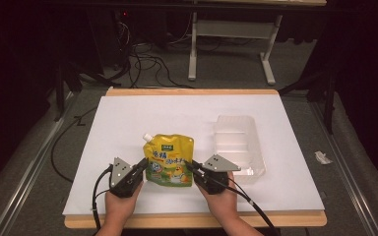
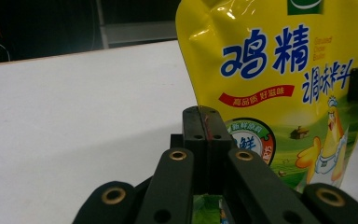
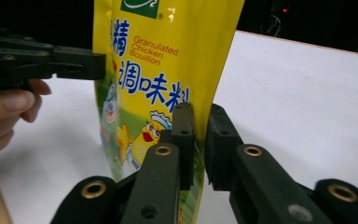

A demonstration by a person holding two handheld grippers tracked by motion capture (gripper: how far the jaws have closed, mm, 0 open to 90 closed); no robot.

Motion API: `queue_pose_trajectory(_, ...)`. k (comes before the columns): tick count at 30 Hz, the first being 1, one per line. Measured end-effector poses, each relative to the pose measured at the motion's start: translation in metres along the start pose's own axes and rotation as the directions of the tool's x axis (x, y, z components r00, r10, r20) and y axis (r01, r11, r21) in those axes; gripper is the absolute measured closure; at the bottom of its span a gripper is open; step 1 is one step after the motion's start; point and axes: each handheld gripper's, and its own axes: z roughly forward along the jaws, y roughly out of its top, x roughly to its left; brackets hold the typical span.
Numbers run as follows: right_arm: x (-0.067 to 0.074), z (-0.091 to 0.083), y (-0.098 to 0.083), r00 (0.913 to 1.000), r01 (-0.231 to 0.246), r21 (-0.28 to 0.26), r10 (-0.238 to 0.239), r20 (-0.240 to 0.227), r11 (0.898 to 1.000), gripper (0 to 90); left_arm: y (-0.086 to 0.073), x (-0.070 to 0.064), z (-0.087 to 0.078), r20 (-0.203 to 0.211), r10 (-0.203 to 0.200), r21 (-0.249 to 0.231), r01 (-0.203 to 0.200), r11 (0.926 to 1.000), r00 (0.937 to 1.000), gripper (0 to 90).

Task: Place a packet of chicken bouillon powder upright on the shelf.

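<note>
1. From the high view, a yellow pouch (image 1: 170, 160) of chicken bouillon stands in the middle of the white table (image 1: 128, 118), spout at its top left corner, printed face toward the person.
2. The left gripper (image 1: 144, 167) comes in from the pouch's lower left edge, the right gripper (image 1: 191, 167) from its lower right edge; each one meets the bag at its side.
3. A clear plastic tray (image 1: 238, 145) lies just to the right of the pouch, close behind the right gripper's grey plate.
4. Two hands hold the grippers from the near edge of the table, cables trailing back off it.
5. Now the left gripper view: the left gripper (image 2: 207, 116) has its jaws pressed flat together, no gap at all, pinched on the pouch's lower edge; a sliver of green film shows between the arms below.
6. The pouch (image 2: 279, 70) rises upright on the right side, blue characters and a cartoon chicken facing us.
7. Over to the right gripper view: the right gripper (image 3: 200, 140) straddles the side edge of the pouch (image 3: 168, 60), and there is a narrow slot of daylight between the pads, so they stand slightly apart, not pressing on the film.
8. Farther off on the left, the other gripper's black jaw touches the pouch's far edge, fingers (image 3: 7, 105) wrapped behind it.
</note>
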Motion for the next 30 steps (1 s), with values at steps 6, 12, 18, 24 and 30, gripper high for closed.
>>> queue_pose_trajectory(6,0.003,-0.002,0.0,0.9951,0.014,-0.003,-0.015,-0.098,1.0,58.3,-0.002,0.001,-0.007,-0.003,0.002,0.001,-0.002,1.0,1.0,88.2)
queue_pose_trajectory(12,0.002,0.003,0.006,0.9877,0.019,0.003,-0.019,-0.155,1.0,54.9,-0.004,0.001,-0.008,-0.016,-0.006,0.008,0.006,1.0,0.9999,88.2)
queue_pose_trajectory(18,0.006,-0.001,0.005,0.9752,0.046,0.007,-0.044,-0.217,0.999,61.4,-0.004,0.003,-0.008,-0.016,-0.014,0.013,0.014,0.9998,0.9998,86.0)
queue_pose_trajectory(24,0.016,0.004,0.001,0.9681,0.056,0.026,-0.048,-0.246,0.998,60.3,-0.003,-0.001,-0.008,-0.01,0.003,0.011,-0.003,0.9999,0.9999,84.8)
queue_pose_trajectory(30,0.012,0.012,0.005,0.9627,0.019,0.037,-0.008,-0.271,0.999,72.0,-0.003,0.0,-0.008,-0.009,-0.002,0.013,0.002,0.9999,1.0,83.9)
